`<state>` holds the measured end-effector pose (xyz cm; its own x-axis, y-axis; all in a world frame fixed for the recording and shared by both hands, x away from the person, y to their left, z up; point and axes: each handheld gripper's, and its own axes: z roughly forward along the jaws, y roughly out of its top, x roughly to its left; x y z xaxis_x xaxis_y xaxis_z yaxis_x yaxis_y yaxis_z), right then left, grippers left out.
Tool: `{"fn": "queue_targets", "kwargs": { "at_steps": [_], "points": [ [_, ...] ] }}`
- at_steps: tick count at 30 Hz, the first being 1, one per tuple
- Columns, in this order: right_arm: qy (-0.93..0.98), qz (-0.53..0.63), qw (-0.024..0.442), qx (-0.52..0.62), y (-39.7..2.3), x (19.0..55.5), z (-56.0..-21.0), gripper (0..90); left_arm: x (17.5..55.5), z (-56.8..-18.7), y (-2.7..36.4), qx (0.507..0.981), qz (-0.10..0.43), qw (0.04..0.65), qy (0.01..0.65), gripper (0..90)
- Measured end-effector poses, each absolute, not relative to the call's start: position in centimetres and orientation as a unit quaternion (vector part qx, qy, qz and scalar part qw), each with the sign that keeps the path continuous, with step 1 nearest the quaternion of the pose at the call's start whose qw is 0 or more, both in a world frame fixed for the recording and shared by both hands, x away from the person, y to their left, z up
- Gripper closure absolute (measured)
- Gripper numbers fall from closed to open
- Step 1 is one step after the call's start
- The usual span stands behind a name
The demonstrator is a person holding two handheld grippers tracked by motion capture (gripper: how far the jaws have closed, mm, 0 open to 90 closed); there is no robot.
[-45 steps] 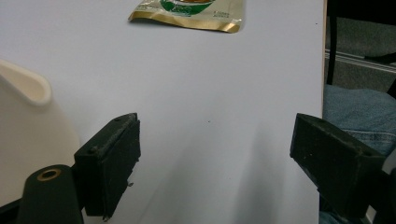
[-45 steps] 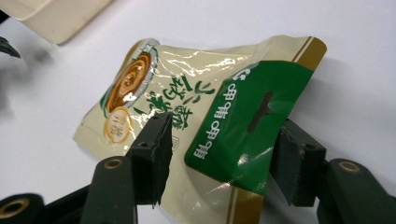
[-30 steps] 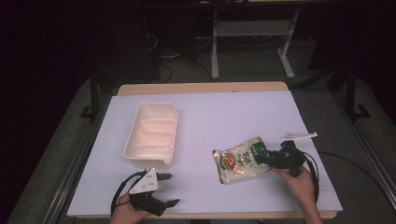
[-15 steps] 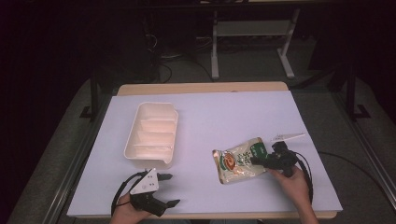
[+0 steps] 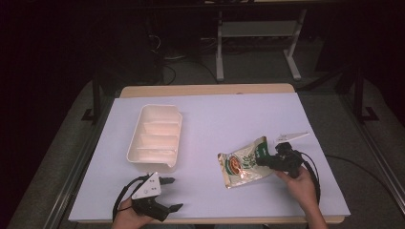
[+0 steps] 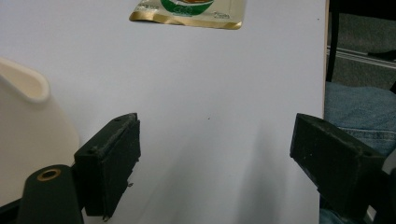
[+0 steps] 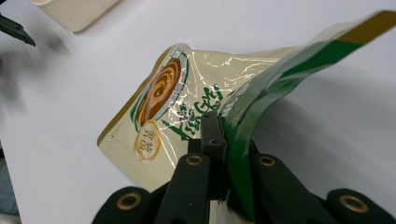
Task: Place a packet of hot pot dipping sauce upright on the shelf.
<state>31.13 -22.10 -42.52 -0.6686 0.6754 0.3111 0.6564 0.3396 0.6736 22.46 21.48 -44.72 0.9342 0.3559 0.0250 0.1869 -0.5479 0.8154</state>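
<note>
At the table's near edge, the left gripper [image 5: 165, 193] rests on the white table [image 5: 239, 119], its jaws wide apart with nothing between them. To its right, the right gripper [image 5: 267, 160] has just been closing and now clamps the green edge of a glossy food pouch [image 5: 241, 163], apparently lifting that edge slightly. Farther back on the left sits a cream divided tray [image 5: 155, 136], apart from the pouch.

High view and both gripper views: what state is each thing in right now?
Snack pouch: sealed, one edge pinched and lifted.
Right gripper: just closed, shut on the pouch's green edge.
Left gripper: open, nothing between its jaws, low over the table.
Divided tray: upright, empty.
</note>
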Motion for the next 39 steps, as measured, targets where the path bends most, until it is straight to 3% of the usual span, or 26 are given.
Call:
{"fn": "queue_targets", "kwargs": {
  "at_steps": [20,29,39],
  "points": [
    [0.844,0.414,0.030,0.340,-19.5,31.4,-36.9,89.2,22.3,-44.7,21.5,0.874,0.097,0.450,0.154,15.7],
    [0.872,0.394,0.062,0.285,-16.6,31.6,-33.0,89.4,22.4,-44.7,21.6,0.874,0.097,0.451,0.155,15.7],
    [0.883,0.384,0.068,0.261,-15.1,32.2,-31.2,89.4,22.5,-44.7,21.8,0.873,0.098,0.451,0.157,15.7]
  ]
}}
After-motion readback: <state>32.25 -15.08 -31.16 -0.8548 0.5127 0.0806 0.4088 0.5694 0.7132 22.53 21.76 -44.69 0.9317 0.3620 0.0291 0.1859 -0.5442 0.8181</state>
